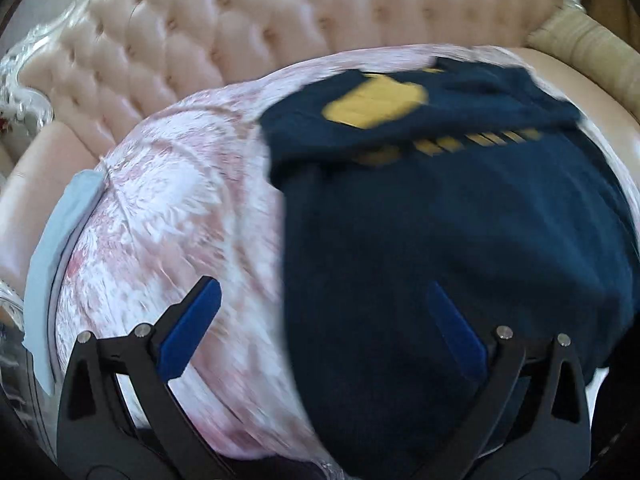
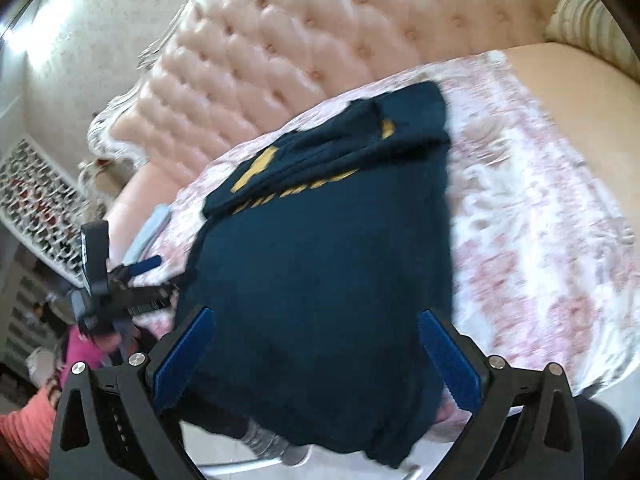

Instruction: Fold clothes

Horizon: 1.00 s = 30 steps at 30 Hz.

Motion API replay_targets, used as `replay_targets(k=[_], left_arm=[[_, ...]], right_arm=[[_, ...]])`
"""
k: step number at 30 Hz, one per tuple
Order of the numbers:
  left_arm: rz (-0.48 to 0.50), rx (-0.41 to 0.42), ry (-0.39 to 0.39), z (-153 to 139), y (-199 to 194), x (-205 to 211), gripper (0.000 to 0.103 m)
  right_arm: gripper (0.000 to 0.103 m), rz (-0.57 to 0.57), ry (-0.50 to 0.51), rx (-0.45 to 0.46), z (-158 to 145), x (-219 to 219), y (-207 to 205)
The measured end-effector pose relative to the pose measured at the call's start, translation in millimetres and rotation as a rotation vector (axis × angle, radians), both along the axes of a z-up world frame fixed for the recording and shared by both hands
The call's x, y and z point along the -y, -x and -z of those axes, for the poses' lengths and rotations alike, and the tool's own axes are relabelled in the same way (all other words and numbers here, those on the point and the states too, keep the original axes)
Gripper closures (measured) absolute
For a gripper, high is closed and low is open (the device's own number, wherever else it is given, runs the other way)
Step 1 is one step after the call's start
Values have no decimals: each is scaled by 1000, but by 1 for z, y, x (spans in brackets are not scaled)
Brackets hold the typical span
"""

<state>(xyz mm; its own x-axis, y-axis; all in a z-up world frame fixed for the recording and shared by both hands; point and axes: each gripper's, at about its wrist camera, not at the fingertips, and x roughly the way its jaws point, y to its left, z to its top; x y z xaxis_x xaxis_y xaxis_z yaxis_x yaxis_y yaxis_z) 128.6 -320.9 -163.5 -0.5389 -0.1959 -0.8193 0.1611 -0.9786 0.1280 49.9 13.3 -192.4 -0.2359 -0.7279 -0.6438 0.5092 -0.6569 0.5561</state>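
Note:
A navy T-shirt with a yellow print (image 1: 460, 208) lies on a pink-and-white floral cover (image 1: 168, 208), its sides folded in and its hem hanging over the near edge. My left gripper (image 1: 324, 312) is open and empty, straddling the shirt's left edge near the hem. In the right wrist view the shirt (image 2: 320, 264) fills the middle. My right gripper (image 2: 316, 340) is open and empty over the shirt's lower part. The left gripper (image 2: 132, 276) also shows there, at the shirt's left edge.
A tufted pink sofa back (image 1: 248, 20) rises behind the cover. A light blue cloth (image 1: 64, 232) lies at the cover's left edge. A cream cushion (image 2: 588, 28) sits at the far right. A white lattice panel (image 2: 36, 208) stands at left.

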Motion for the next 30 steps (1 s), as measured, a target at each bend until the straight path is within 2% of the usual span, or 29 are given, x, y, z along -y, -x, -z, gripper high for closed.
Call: replay_targets(k=[2,4,5,8,10,11,12,14,16,18,19,20,22,26,30], left_arm=[[28,56,-22,13,-4,-15,0],[18,50,-46,19,-7,-13,0],[11,64,-84,21,-6,-7,0],[-1,100,-115,15,-3,4,0],[18,47,-108,0,-10,1,0],[30,14,-102,-9,-14,-2,0],[42,-19,-97,-17,-19,-4,0],[64,28,-58,-8,-18,-12,0],[67,77,-37,14,-19,-16,0],[45,22,-118,26,-30,-6,0],[35,-8,-164,26,-34,1,0],[49,-8,-155,24,-33,0,0],[70,1,-140,23,-28,-2,0],[66,-19,-150,22,-30,0,0],[47,-33,-155,22,-38,1,0]], right_arm=[[0,-60,25,18,3,8,-5],[0,-74,-30,8,13,15,-7],[0,-81,-57,3,18,19,-8],[0,-86,-109,1,27,24,-8],[0,-37,-147,-2,19,22,-7],[0,2,-173,-32,10,23,-8],[0,0,-145,-48,4,26,-9],[0,-16,-98,-52,-3,35,-11],[0,-40,-160,-40,7,48,-12],[0,-91,-252,-65,28,56,-16],[0,-108,-238,-103,27,54,-21],[0,-122,-222,-137,26,51,-24],[0,-111,-156,-90,26,43,-16],[0,-88,-86,-63,27,35,-14],[0,-76,-110,-73,25,40,-16]])
